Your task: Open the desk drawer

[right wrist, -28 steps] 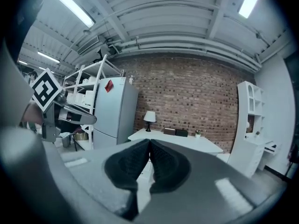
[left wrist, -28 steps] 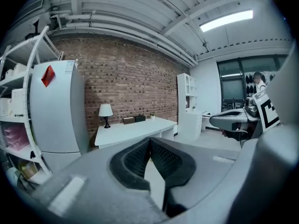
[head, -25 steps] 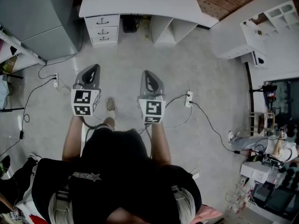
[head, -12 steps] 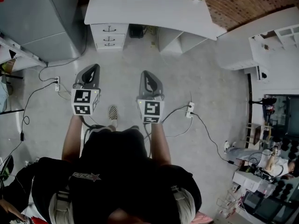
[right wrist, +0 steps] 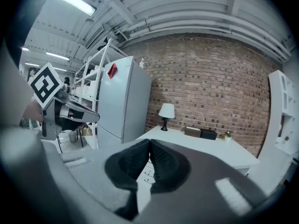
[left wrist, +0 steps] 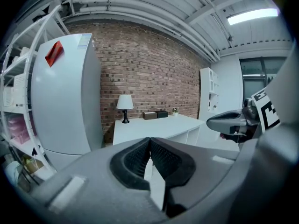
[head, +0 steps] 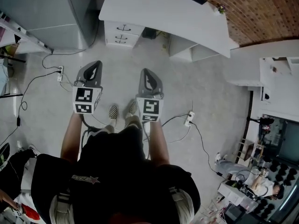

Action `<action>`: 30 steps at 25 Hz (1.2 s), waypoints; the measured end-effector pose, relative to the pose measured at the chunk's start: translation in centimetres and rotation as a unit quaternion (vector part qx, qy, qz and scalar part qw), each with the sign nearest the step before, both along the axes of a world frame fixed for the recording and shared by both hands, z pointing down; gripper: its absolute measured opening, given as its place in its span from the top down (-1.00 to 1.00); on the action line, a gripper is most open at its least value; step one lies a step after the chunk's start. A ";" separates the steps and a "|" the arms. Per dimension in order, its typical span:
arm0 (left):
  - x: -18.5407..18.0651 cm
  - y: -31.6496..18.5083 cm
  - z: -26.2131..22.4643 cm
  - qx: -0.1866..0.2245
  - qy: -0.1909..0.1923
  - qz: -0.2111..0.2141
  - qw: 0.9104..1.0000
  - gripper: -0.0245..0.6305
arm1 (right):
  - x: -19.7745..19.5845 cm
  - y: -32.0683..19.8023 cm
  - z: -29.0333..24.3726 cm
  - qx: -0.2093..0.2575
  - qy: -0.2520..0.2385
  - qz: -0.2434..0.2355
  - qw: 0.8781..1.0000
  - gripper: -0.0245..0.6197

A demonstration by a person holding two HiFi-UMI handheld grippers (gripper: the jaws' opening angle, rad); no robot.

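Against the brick wall [head: 261, 8] stands a white desk [head: 159, 13].

Black short-sleeved T-shirt [head: 117, 167] (star print [head: 95, 177] at chest), checkered shoes [head: 113, 110].

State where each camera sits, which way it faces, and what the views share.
Head view: on the person's head, facing steeply down at the floor; shows forearms, left gripper, right gripper, desk ahead.
Left gripper view: on the left gripper, facing along its shut jaws toward the desk and fridge; right gripper at right edge.
Right gripper view: on the right gripper, along its shut jaws toward the drawers; left gripper at left.
Shared: both gripper views show the lamp on the desk.
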State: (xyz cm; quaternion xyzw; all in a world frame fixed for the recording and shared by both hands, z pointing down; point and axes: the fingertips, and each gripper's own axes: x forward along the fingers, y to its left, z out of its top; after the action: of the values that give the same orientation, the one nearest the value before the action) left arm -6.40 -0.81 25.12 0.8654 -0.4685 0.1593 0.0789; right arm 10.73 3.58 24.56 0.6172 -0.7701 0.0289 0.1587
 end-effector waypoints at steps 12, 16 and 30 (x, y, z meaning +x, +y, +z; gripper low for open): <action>-0.2 -7.8 7.4 -0.057 -0.008 -0.051 0.997 0.89 | -0.7 -11.6 8.4 -0.055 0.024 -0.068 0.996 0.91; 0.3 -12.3 10.3 -0.066 -0.015 -0.071 0.995 0.89 | -0.2 -16.8 12.0 -0.076 0.028 -0.084 0.993 0.91; -0.3 -23.3 23.3 -0.103 -0.006 -0.134 0.986 0.89 | -0.5 -30.0 27.3 -0.124 0.038 -0.121 0.984 0.91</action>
State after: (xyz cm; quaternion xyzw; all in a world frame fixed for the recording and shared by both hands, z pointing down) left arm -6.74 -24.12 48.42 0.7809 -0.5621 0.1999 0.1853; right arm 10.21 -26.38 51.89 0.4955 -0.8230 0.0817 0.2654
